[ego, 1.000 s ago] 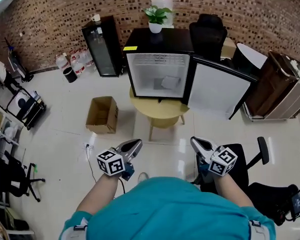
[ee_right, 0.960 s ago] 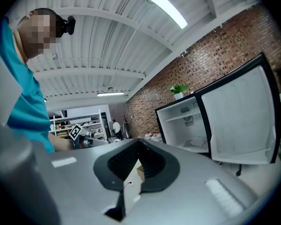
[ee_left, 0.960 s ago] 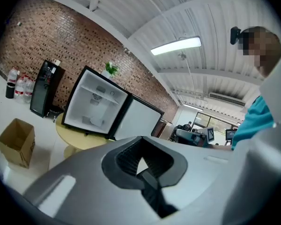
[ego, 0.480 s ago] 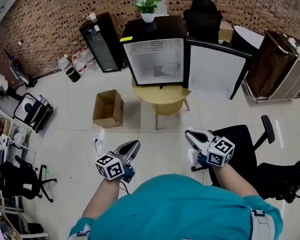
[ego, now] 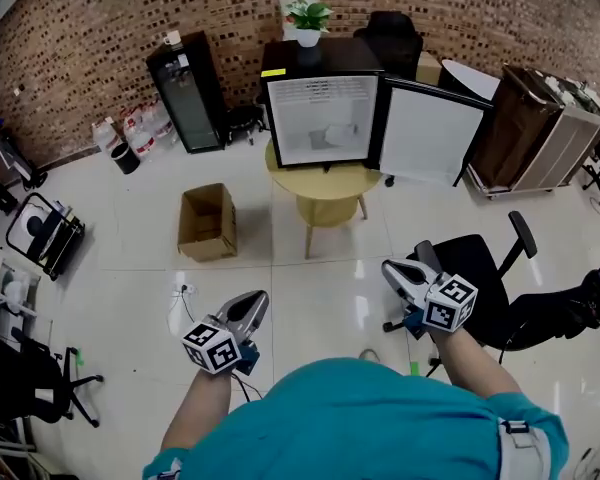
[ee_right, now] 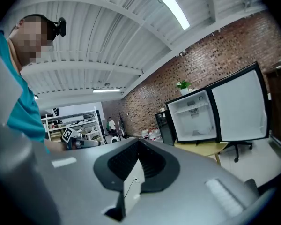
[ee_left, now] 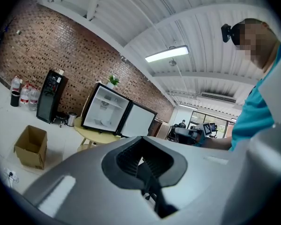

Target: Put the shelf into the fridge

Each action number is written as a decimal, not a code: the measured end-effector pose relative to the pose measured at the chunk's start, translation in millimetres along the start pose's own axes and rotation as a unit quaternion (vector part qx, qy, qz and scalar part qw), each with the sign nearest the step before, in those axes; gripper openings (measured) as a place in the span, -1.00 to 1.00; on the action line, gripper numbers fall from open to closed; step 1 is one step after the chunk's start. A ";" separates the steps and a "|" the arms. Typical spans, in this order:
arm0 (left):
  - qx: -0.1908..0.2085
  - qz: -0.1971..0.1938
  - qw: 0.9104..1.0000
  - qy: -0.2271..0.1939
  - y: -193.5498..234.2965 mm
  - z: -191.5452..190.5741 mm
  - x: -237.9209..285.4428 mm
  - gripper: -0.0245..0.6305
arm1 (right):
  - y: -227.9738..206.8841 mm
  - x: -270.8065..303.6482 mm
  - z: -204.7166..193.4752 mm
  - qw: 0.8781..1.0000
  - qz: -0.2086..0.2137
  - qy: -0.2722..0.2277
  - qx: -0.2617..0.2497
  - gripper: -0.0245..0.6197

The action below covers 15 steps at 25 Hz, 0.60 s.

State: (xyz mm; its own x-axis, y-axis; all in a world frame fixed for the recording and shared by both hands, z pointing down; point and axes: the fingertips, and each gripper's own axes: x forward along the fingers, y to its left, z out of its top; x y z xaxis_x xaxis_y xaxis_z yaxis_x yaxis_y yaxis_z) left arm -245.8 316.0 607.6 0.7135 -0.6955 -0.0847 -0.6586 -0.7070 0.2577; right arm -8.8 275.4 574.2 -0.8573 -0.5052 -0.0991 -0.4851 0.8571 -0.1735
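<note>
A small black fridge (ego: 323, 118) stands open on a round yellow table (ego: 327, 185) against the brick wall, its door (ego: 425, 133) swung to the right. The white inside shows a ribbed band across the top and a pale item low at the back; I see no loose shelf. The fridge (ee_left: 105, 109) also shows far off in both gripper views (ee_right: 194, 116). My left gripper (ego: 248, 310) and right gripper (ego: 400, 276) hang low near my body, far from the fridge. Both look shut and hold nothing (ee_left: 140, 161) (ee_right: 136, 165).
An open cardboard box (ego: 205, 223) lies on the floor left of the table. A tall black cooler (ego: 185, 93) stands left of the fridge, a potted plant (ego: 308, 20) on top. A black office chair (ego: 485, 278) is close to my right gripper; a wooden cabinet (ego: 525, 133) stands far right.
The fridge and table have shrunk and slid up the head view, so I am farther from them. The left gripper sits lower in view. Both grippers stay shut and empty.
</note>
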 end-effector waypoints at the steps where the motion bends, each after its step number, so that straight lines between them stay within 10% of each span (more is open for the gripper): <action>1: 0.001 -0.001 1.000 -0.001 2.0 2.4 -12.4 -0.93 | 11.8 1.7 -3.8 1.000 -0.004 0.003 0.001 -0.92; 15: 0.014 0.002 1.000 -0.002 -159.0 -48.1 30.4 -0.93 | 37.2 -156.7 -17.8 0.999 0.038 -0.012 -0.020 -0.92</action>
State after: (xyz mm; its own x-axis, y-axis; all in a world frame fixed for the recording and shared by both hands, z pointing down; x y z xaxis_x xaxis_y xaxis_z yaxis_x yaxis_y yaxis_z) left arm -107.9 413.5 610.3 0.7097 -0.6989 -0.0883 -0.6678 -0.7074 0.2316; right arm 104.4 388.3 600.7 -0.8876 -0.4408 -0.1341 -0.4260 0.8960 -0.1254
